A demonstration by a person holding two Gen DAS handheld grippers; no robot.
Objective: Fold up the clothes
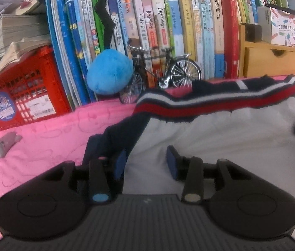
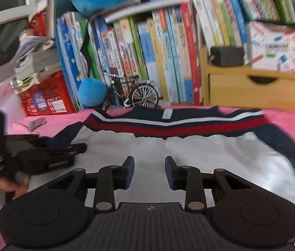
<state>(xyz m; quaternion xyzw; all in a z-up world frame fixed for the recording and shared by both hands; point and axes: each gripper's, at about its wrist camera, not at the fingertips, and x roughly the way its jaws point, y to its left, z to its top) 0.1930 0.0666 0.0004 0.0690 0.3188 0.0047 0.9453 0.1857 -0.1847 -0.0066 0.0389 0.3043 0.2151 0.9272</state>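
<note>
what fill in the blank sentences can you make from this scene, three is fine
1. The white garment lies spread on a ____ quilted cover.
2. Next to the blue plush ball, in front of the books, stands a miniature ____.
3. The tool in the right hand has its jaws ____, with nothing pinched between them.

Missing words: pink; bicycle; open

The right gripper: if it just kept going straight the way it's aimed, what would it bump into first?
Most likely the white cloth of the garment lying on the pink cover. The right gripper tilts downward with its fingers apart and nothing between them. Exactly where on the cloth is hard to judge.
</note>
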